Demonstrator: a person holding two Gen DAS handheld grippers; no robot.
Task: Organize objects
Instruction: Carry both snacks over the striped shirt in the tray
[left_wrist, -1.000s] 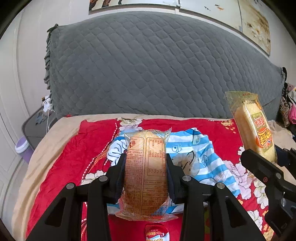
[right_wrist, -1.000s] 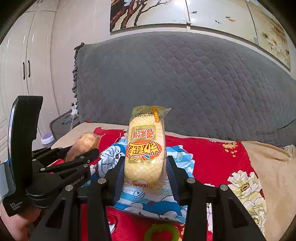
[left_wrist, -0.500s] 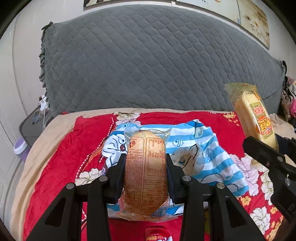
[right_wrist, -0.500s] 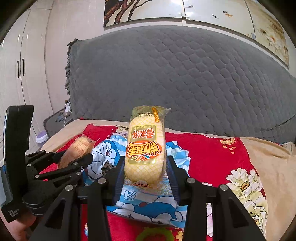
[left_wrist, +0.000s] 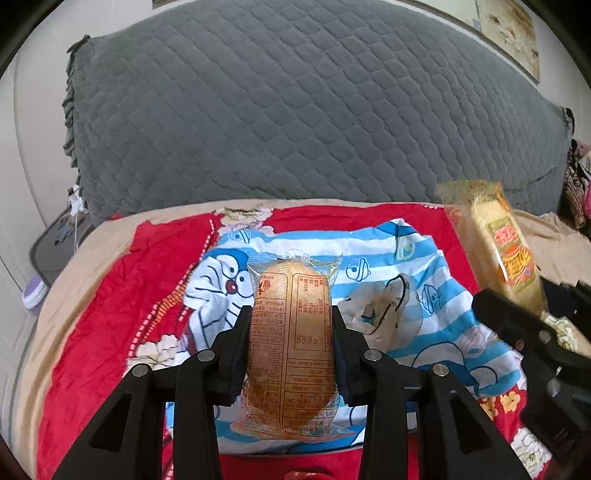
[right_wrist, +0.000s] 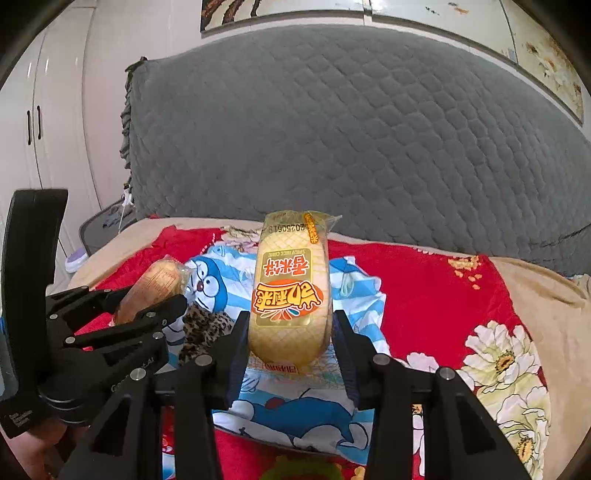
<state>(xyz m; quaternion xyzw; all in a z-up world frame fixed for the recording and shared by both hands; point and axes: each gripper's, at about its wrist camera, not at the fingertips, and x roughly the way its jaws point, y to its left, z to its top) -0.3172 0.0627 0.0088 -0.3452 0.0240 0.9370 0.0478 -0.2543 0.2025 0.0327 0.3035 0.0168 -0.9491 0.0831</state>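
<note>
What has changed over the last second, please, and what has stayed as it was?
Both grippers have sunk toward the bed: the striped cartoon cloth and red blanket now fill more of each view. Nothing was grasped or released. The left gripper still clamps the brown snack packet, and the right gripper the yellow rice-cake packet.

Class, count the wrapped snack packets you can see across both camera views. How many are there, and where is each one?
2. The brown packet is clamped in the left tool; the yellow packet is clamped in the right tool. Others may lie hidden below.
</note>
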